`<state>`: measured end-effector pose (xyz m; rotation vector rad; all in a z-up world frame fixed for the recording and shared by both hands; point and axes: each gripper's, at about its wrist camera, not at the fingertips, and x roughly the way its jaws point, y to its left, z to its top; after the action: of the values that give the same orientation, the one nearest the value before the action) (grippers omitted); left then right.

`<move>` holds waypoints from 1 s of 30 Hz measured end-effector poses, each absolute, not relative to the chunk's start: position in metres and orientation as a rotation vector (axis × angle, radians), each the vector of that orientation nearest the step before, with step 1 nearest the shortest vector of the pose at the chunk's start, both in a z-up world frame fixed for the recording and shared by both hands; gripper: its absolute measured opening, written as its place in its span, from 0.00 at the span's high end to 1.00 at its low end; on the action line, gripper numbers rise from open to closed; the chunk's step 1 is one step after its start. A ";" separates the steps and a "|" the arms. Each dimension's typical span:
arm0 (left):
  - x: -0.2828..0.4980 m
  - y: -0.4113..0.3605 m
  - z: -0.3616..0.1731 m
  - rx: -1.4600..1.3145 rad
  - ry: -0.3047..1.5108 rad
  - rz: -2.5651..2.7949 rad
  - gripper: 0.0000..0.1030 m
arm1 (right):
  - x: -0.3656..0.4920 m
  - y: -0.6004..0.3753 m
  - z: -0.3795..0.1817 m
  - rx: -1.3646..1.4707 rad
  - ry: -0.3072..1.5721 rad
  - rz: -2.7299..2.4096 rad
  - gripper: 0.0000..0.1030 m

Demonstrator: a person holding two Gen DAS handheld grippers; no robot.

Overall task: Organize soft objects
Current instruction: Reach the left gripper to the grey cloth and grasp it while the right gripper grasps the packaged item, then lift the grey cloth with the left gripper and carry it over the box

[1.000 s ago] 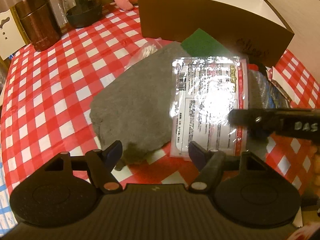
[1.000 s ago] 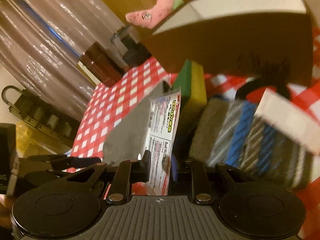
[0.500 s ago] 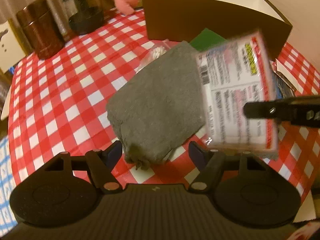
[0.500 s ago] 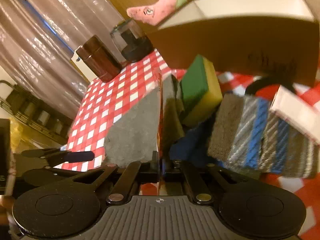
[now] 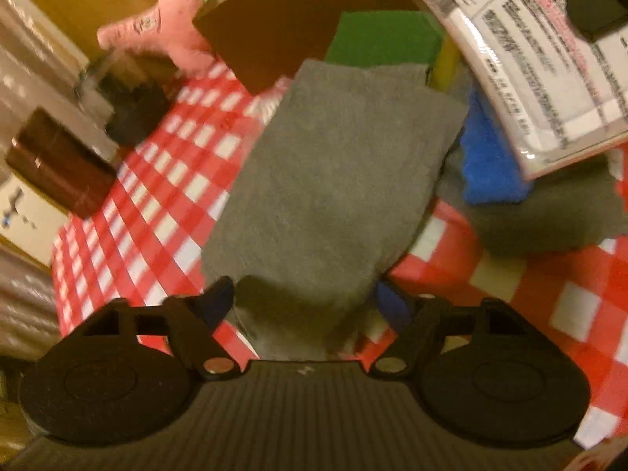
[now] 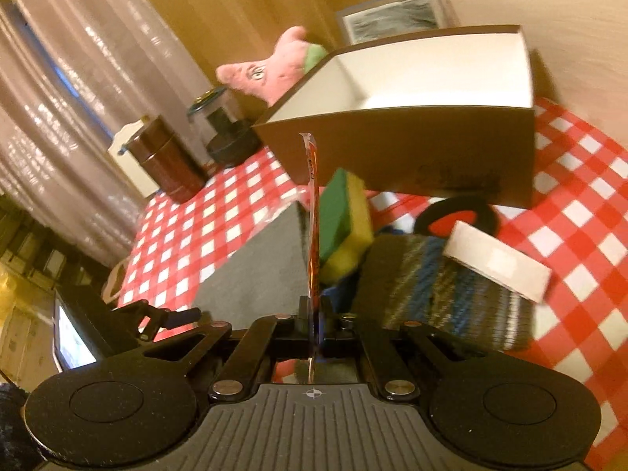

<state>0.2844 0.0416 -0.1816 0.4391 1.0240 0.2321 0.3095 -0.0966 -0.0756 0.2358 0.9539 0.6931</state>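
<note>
Left wrist view: left gripper (image 5: pixel 304 302) points down over the near end of a folded grey cloth (image 5: pixel 333 180); its jaws are opening, spread to either side of the cloth's end, pads not yet pressing. Cloth lies flat on the red-checked worktop (image 5: pixel 157 204). Beyond it a green-and-yellow sponge (image 5: pixel 382 37); to the right a blue cloth (image 5: pixel 486 161). Upper right, a plastic-wrapped packet (image 5: pixel 522 59) is in the air, pinched by the right gripper's dark fingertip (image 5: pixel 596 4).

Right wrist view: right gripper (image 6: pixel 313 320) is pressed together on the packet's edge, seen edge-on as a thin strip. Ahead stands the open brown box (image 6: pixel 412 117), white inside, apparently empty. A striped knit piece (image 6: pixel 439 286) lies by the sponge, a small white box (image 6: pixel 498 263) resting on it.

Step in hand, as judged: packet lifted clear, headed for the box; grey cloth next. Next move calls for carrying the packet over the box rim before release, and closing the left gripper on the cloth's end.
</note>
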 end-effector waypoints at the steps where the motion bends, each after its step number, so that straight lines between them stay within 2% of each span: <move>1: 0.286 0.043 -0.182 0.451 1.018 0.229 0.19 | 0.310 -0.098 -0.076 0.235 0.955 0.682 0.98; 5: 0.292 0.051 -0.181 0.431 1.014 0.210 0.20 | 0.311 -0.107 -0.076 0.232 0.957 0.634 0.98; 8: 0.294 0.057 -0.178 0.380 1.017 0.180 0.29 | 0.310 -0.112 -0.076 0.232 0.961 0.613 0.98; 10: 0.293 0.060 -0.177 0.346 1.014 0.153 0.51 | 0.310 -0.114 -0.076 0.232 0.965 0.604 0.98; 11: 0.292 0.061 -0.177 0.338 1.012 0.146 0.56 | 0.310 -0.114 -0.076 0.232 0.967 0.603 0.98; 13: 0.288 0.059 -0.174 0.362 0.986 0.139 0.79 | 0.309 -0.113 -0.076 0.230 0.967 0.600 0.98; 15: 0.284 0.059 -0.169 0.361 0.970 0.135 0.86 | 0.308 -0.112 -0.076 0.228 0.966 0.599 0.98; 21: 0.267 0.066 -0.133 0.305 0.904 0.119 0.92 | 0.308 -0.111 -0.072 0.222 0.955 0.597 0.98; 26: 0.253 0.083 -0.094 0.196 0.853 0.139 0.92 | 0.309 -0.112 -0.068 0.220 0.939 0.597 0.98; 30: 0.245 0.088 -0.079 0.211 0.859 0.133 0.92 | 0.311 -0.111 -0.064 0.218 0.930 0.602 0.98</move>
<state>0.2448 0.0878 -0.0794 0.2112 0.8587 0.1334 0.3111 -0.1113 -0.0639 0.2183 0.9297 0.6019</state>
